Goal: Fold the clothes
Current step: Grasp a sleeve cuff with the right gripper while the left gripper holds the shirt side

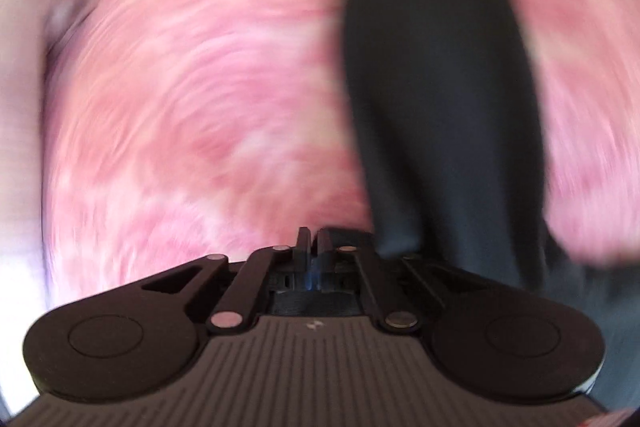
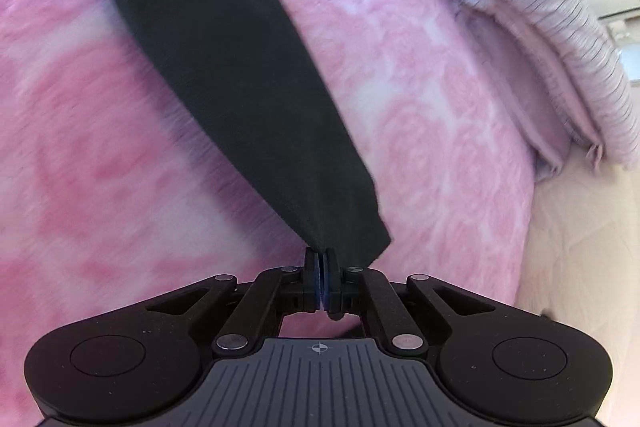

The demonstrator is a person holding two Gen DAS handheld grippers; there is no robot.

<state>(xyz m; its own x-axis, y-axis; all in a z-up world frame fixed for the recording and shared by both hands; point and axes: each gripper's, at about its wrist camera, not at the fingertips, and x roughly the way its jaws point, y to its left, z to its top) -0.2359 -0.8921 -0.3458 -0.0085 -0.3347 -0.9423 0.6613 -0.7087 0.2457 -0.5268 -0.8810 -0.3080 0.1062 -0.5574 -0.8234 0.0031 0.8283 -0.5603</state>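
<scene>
Fabric is pinched at both ends: the dark charcoal soft-knit garment (image 2: 224, 67) runs as a long band across the pink rose-patterned fleece blanket (image 2: 420, 107), which serves as the landmark here. The right gripper (image 2: 322, 259) has its jaws pressed together on the garment's near corner, cloth bunched between the pads just above the blanket. The left gripper (image 1: 314, 239) also shows its jaws drawn together, and the same garment (image 1: 440, 87) passes close on its right side; heavy blur hides whether cloth actually sits between those pads, so I cannot tell. A folded lilac ribbed cloth with thin dark stripes (image 2: 540, 27) lies at the blanket's far right edge, well apart from the garment.

Risks, as I judge them: the right grip catches only a thin corner, so a quick pull could slip the hem free. If the left jaws closed on nothing, one end would sag and the fold would come out skewed. Dragging the garment low could also snag the fleece and ruck the blanket.
</scene>
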